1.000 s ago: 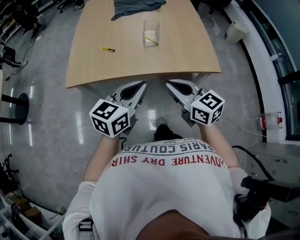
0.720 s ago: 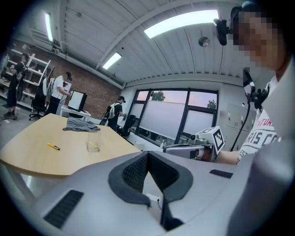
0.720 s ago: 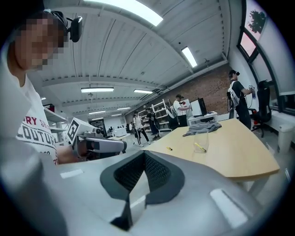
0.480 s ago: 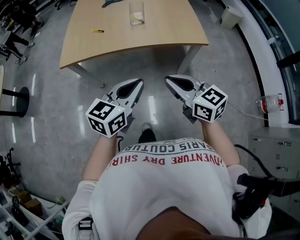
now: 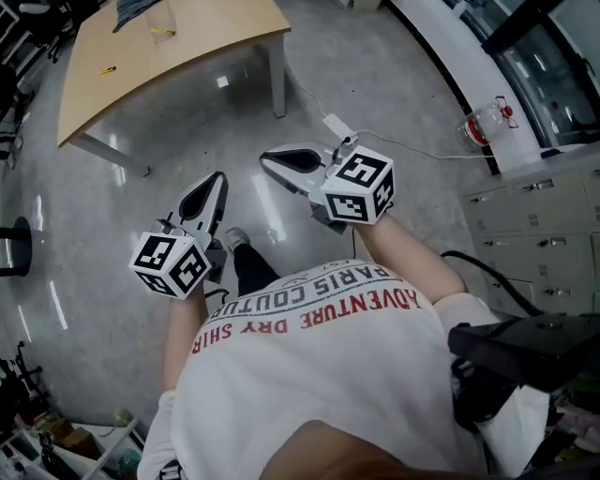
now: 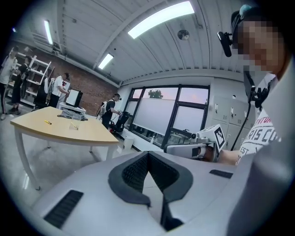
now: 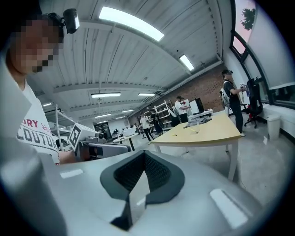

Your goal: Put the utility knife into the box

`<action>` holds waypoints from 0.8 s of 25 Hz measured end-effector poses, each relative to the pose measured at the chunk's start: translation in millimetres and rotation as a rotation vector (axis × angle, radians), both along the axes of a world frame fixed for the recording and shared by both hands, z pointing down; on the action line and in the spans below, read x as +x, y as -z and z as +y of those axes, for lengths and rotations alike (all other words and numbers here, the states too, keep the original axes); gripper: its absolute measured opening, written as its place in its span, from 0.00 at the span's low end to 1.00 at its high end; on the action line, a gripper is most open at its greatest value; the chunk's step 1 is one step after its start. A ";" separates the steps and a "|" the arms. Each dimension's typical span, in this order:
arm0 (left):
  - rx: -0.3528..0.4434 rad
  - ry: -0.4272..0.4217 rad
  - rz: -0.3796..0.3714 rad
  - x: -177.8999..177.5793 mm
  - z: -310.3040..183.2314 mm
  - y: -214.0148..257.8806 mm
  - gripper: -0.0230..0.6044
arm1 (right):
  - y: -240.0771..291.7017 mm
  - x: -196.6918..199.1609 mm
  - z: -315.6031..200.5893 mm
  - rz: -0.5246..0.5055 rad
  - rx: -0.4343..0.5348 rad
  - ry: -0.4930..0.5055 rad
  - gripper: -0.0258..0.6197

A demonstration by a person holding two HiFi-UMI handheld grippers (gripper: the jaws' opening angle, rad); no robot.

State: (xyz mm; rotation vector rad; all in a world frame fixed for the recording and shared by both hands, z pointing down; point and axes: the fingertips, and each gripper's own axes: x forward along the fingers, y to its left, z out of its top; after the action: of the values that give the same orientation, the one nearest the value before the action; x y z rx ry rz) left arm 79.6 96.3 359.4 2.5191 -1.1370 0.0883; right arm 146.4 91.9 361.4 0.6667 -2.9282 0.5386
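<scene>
The yellow utility knife lies on the wooden table at the far upper left of the head view. The clear box stands further back on the same table, with something yellow inside. Both are small in the left gripper view, knife and box, and in the right gripper view, knife and box. My left gripper and right gripper hang over the grey floor, well away from the table. Both are shut and hold nothing.
A dark cloth lies at the table's far end. On the floor near the right gripper are a white power strip and its cable. A clear bottle and grey cabinets line the right side. Several people stand beyond the table.
The view has swung away from the table, which slid from top centre to the far upper left. Both grippers came along over the floor, still shut and empty.
</scene>
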 end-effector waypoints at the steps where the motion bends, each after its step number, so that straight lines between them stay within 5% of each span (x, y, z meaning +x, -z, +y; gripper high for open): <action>1: 0.001 0.001 -0.006 10.8 15.2 3.0 0.04 | 3.8 10.1 14.3 -0.004 0.000 0.002 0.04; 10: 0.023 -0.021 -0.034 39.8 102.4 34.1 0.04 | 30.8 31.9 108.4 -0.027 0.016 -0.003 0.04; 20: 0.045 -0.051 -0.049 6.9 188.2 39.4 0.04 | 35.3 -1.1 198.0 -0.030 0.042 -0.038 0.04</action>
State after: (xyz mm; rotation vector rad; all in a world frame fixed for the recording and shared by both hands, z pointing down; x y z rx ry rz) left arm 86.5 284.5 319.9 2.5990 -1.1053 0.1402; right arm 145.3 289.9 326.1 0.7271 -2.9680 0.4959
